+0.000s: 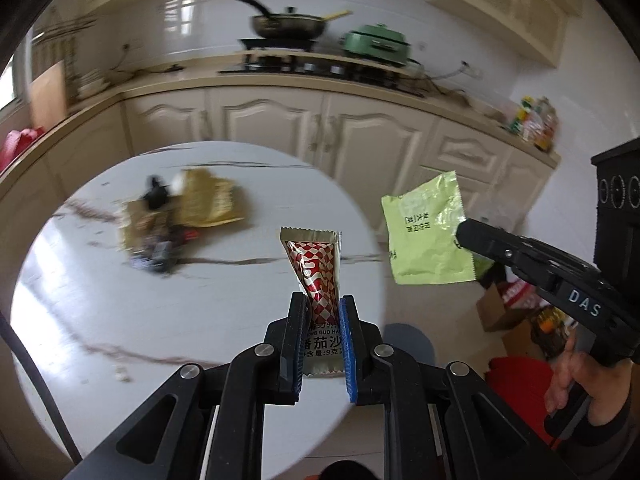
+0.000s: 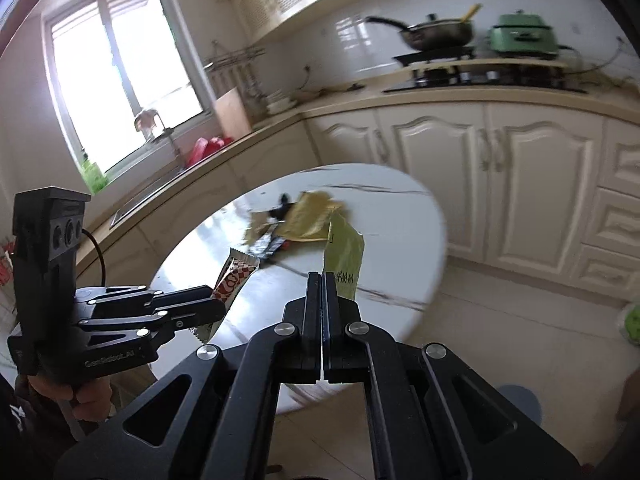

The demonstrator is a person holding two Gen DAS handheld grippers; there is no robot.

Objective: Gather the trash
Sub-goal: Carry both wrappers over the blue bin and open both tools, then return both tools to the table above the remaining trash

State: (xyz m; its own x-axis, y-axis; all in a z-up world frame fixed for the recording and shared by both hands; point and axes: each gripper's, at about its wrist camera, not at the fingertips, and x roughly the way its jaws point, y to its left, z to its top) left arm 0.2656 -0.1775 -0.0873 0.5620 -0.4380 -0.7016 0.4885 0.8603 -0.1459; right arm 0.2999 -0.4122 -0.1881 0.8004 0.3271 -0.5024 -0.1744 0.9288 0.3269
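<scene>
Looking down the left gripper (image 1: 322, 304), it's clamped on a ketchup sachet (image 1: 316, 270), long axis pointing straight away over the round table (image 1: 120, 312); right-wrist view, right gripper (image 2: 322, 280) pinches a green packet (image 2: 344, 258) standing upright above the table edge.

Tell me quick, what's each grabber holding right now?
Left gripper: closed on the red-and-white ketchup packet.
Right gripper: closed on the light green wrapper.
</scene>
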